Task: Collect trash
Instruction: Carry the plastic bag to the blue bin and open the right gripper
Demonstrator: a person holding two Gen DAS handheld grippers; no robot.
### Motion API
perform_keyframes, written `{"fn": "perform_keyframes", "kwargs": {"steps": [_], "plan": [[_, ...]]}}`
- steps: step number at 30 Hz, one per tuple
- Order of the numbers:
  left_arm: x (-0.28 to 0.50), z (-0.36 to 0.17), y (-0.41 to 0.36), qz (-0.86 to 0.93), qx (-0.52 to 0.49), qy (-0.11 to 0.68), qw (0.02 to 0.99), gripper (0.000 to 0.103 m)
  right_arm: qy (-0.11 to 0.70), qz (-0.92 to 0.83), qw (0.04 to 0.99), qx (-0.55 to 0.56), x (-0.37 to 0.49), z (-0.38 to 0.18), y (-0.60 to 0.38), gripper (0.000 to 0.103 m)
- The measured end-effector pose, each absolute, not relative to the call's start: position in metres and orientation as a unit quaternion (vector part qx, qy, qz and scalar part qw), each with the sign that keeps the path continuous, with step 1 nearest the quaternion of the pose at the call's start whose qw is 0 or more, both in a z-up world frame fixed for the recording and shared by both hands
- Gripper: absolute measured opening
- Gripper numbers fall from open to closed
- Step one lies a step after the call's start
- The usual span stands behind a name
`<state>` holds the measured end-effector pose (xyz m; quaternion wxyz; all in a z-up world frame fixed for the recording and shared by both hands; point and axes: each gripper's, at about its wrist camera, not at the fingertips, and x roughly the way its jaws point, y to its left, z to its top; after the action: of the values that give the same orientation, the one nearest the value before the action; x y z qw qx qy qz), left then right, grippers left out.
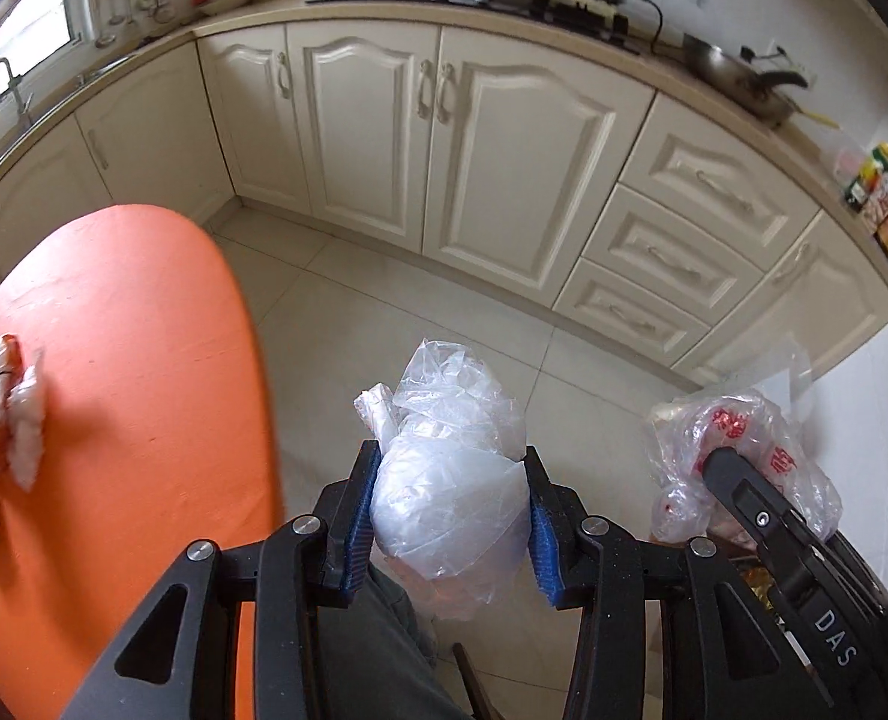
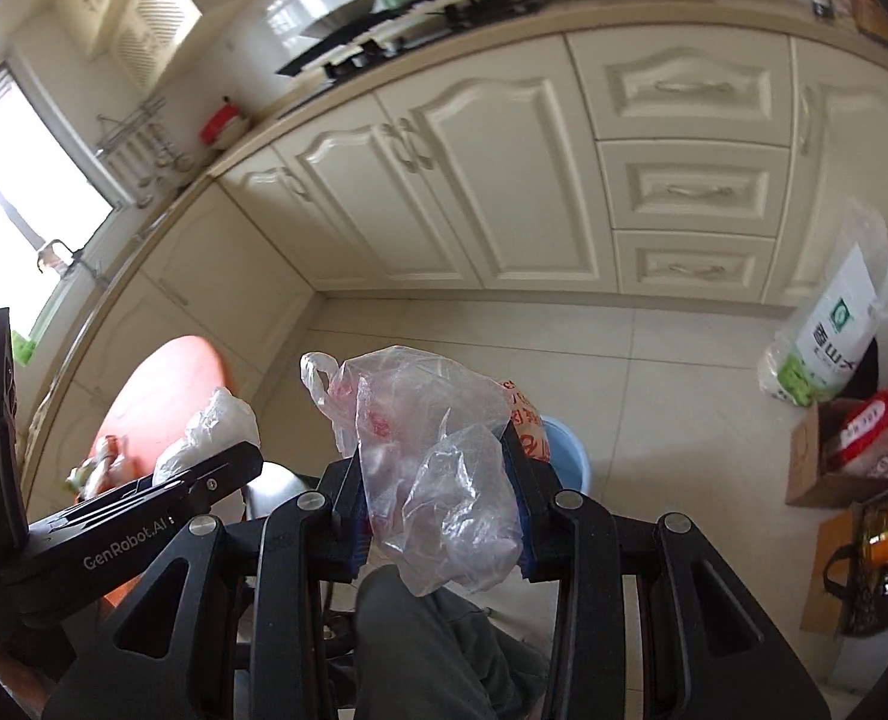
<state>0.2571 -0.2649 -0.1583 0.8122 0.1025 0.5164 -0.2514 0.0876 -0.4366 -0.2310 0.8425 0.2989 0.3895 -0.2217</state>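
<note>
The left hand-held gripper is clamped on a crumpled clear plastic bag, its blue pads pressing both sides of the bundle; what the bag holds cannot be made out through the cloudy film. The right hand-held gripper grips a second crumpled clear plastic bag with red print, pinched between its pads, and the contents of that one are also unreadable. Both bags hang above the pale tiled floor, in front of a person's grey-trousered leg that is cut off at the bottom edge.

Behind the right gripper's bag, a round light-blue plastic bin shows only as a sliver of rim and wall; its inside is hidden.

To the left is a round orange desk, cut off by the frame. On it lies a blurred heap of wrappers, too smeared to count.

At the right, an open brown cardboard box holds a red-and-white packet, and a tall white-and-green sack stands beside it.

Cream kitchen cabinets run along the back: three drawers stacked.
</note>
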Motion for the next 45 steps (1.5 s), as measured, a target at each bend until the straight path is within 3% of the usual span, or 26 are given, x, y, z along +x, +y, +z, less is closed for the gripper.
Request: {"fn": "perform_keyframes", "kwargs": {"steps": [6,9,11,14,25,28,30,32,45], "plan": [[0.300,-0.185,-0.296,-0.233,0.124,0.514,0.816,0.042,0.408,-0.233,0.825,0.313,0.088,-0.252,-0.460,0.036],[0.299,-0.194,-0.316,-0.229,0.128,0.511,0.818,0.050,0.415,-0.235,0.819,0.320,0.093,-0.261,-0.469,0.036],[0.297,-0.195,-0.322,-0.232,0.127,0.511,0.818,0.063,0.419,-0.234,0.815,0.324,0.096,-0.268,-0.474,0.036],[0.302,-0.198,-0.324,-0.226,0.119,0.517,0.817,0.075,0.424,-0.232,0.811,0.330,0.101,-0.276,-0.477,0.036],[0.310,-0.201,-0.325,-0.193,0.124,0.525,0.820,0.075,0.428,-0.211,0.817,0.324,0.122,-0.284,-0.474,0.039],[0.307,-0.198,-0.322,-0.183,0.128,0.516,0.827,0.075,0.411,-0.205,0.826,0.327,0.126,-0.278,-0.473,0.048],[0.305,-0.197,-0.321,-0.180,0.126,0.513,0.830,0.075,0.405,-0.210,0.828,0.325,0.129,-0.275,-0.472,0.067],[0.302,-0.197,-0.318,-0.182,0.126,0.513,0.829,0.075,0.396,-0.220,0.829,0.329,0.128,-0.272,-0.472,0.080],[0.295,-0.192,-0.303,-0.190,0.120,0.510,0.830,0.075,0.397,-0.228,0.826,0.329,0.121,-0.263,-0.465,0.080]]}}
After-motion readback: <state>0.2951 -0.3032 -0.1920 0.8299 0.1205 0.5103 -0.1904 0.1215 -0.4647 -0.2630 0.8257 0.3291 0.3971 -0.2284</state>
